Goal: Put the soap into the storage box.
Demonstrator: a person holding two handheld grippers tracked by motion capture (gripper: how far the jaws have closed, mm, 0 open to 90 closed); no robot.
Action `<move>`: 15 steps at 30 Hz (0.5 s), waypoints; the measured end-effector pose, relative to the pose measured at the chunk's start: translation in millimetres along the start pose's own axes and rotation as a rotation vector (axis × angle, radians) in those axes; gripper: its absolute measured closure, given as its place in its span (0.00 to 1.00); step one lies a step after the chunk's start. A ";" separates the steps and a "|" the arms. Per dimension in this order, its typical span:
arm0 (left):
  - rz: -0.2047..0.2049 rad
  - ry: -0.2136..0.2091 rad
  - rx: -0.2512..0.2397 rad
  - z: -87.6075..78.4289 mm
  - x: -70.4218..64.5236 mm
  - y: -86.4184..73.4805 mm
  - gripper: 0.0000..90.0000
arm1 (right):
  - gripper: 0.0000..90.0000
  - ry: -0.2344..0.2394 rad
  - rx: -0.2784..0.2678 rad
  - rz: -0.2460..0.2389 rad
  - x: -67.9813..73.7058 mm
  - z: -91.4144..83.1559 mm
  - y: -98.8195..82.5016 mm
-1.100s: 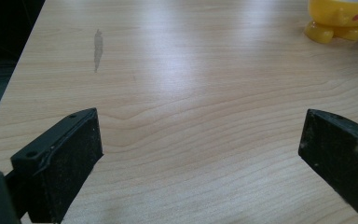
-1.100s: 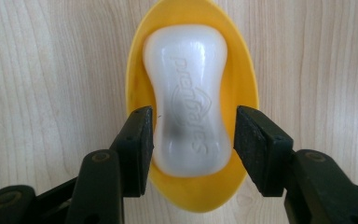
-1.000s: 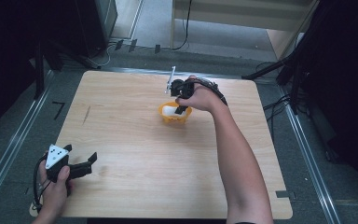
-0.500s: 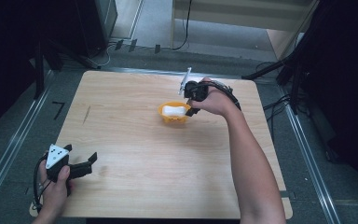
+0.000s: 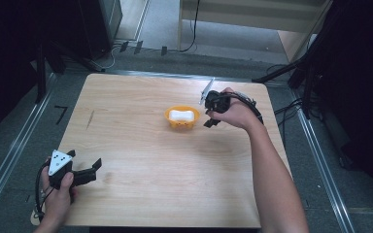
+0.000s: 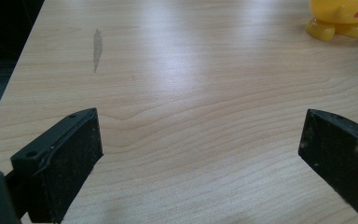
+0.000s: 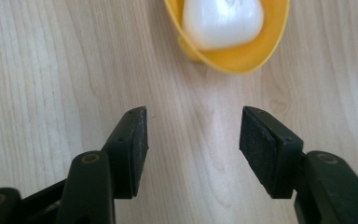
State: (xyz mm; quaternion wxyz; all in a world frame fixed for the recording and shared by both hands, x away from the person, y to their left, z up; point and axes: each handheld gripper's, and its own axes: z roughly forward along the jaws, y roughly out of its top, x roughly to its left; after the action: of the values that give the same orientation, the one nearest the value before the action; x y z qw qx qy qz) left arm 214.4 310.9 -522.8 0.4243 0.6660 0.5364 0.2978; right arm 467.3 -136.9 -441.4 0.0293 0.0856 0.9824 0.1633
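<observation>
— Near the middle of the table (image 5: 141,194), what sits there?

— An orange-yellow bowl (image 5: 182,118) with a white lump (image 5: 183,115) lying inside it. In the right gripper view the bowl (image 7: 233,56) is straight ahead of the jaws, and the white lump (image 7: 223,21) rests within its rim.

— And the right tool?

— The right tool (image 5: 210,121) is held just beside the bowl on its right, apart from it. Its jaws stand released, with bare wood between them, gripping nothing. The right hand (image 5: 233,110) wraps its body, and a cable loops over the wrist.

— What about the left tool?

— The left tool (image 5: 95,167) is at the near left corner of the table, well apart from the bowl. The left hand (image 5: 58,194) grips it, and a grey three-cornered plate (image 5: 59,161) sits on top. In the left gripper view its jaws are spread wide over empty wood, and the bowl (image 6: 342,18) shows at the far upper right, with small feet and pink cheek marks.

— Anything on the wood itself?

— A dark streak (image 6: 97,46) near the left edge.
</observation>
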 end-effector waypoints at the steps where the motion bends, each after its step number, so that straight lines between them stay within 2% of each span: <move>1: 0.001 -0.001 0.000 0.1 0.0 0.0 0.00 | 0.44 0.005 0.005 0.014 3.9 0.2 -5.2; 4: 0.003 -0.001 0.001 0.2 -0.3 0.1 0.00 | 0.41 -0.010 -0.002 0.026 6.9 -0.1 -10.4; 5: 0.005 0.000 0.001 0.4 -0.5 0.1 0.00 | 0.38 -0.020 -0.020 0.052 10.8 -0.7 -16.5; 8: 0.008 0.003 0.000 0.5 -0.9 0.0 0.00 | 0.35 -0.037 -0.035 0.066 12.9 -0.9 -21.0; 9: 0.009 0.004 0.000 0.6 -0.9 0.1 0.00 | 0.33 -0.047 -0.065 0.100 16.2 -1.8 -26.4; 10: 0.009 0.004 0.000 0.6 -0.9 0.1 0.00 | 0.33 -0.047 -0.065 0.100 16.2 -1.8 -26.4; 11: 0.005 0.004 0.000 0.7 -0.9 0.1 0.00 | 0.30 -0.057 -0.100 0.119 18.6 -3.2 -31.6; 15: 0.010 0.004 0.001 0.9 -0.9 0.2 0.00 | 0.25 -0.072 -0.135 0.145 23.3 -4.1 -38.9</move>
State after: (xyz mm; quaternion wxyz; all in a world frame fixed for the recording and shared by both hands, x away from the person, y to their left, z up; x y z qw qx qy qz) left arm 215.1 309.8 -522.9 0.4215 0.6681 0.5341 0.3010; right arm 437.9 -170.4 -451.0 0.0583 0.1602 0.9587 0.2276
